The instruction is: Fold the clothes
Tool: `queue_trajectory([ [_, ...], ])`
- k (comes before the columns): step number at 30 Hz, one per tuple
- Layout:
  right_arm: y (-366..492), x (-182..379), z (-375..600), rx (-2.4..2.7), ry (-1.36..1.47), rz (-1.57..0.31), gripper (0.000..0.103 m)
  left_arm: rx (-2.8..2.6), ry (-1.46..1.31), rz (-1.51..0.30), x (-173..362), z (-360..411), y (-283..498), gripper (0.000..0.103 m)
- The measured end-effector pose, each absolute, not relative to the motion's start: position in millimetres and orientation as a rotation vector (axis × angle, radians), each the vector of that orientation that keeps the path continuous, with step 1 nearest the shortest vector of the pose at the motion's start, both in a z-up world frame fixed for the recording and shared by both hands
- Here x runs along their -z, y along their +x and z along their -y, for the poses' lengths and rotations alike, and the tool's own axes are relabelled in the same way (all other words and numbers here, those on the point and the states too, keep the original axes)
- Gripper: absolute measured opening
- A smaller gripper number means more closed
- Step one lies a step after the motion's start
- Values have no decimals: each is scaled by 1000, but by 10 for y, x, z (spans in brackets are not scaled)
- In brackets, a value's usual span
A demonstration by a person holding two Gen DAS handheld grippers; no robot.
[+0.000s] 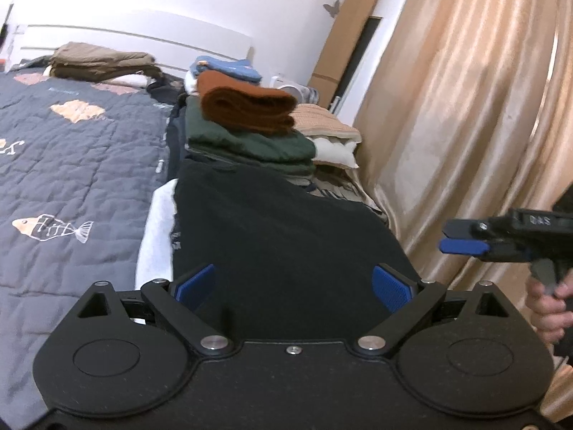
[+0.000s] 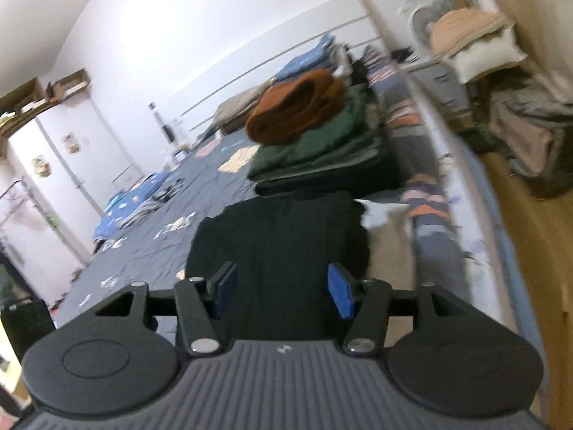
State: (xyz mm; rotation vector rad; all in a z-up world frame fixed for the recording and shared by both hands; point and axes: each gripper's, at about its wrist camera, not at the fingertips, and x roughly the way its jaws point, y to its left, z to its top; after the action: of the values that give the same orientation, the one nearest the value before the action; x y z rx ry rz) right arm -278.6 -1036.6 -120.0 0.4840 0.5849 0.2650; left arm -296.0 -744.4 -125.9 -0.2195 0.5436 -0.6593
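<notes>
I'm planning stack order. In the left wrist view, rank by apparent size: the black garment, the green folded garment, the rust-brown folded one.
1. black garment, largest, though nearest the camera, which inflates it.
2. green folded garment.
3. rust-brown folded one, smallest, sitting on top of the green.

My matt black plastic left gripper (image 1: 293,286) has ribbed blue pads (image 1: 390,286) and shiny metal screws. Matt black knit cloth (image 1: 286,229) lies centre frame; glossy satin curtain (image 1: 458,107) right.
</notes>
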Motion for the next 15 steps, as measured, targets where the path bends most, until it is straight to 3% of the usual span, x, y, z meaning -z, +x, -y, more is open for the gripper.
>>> queue_trajectory([
  [15,-1756,1801,10608,-353,748,-689,53,607,-277,-598,1359,7396,-2590,95],
])
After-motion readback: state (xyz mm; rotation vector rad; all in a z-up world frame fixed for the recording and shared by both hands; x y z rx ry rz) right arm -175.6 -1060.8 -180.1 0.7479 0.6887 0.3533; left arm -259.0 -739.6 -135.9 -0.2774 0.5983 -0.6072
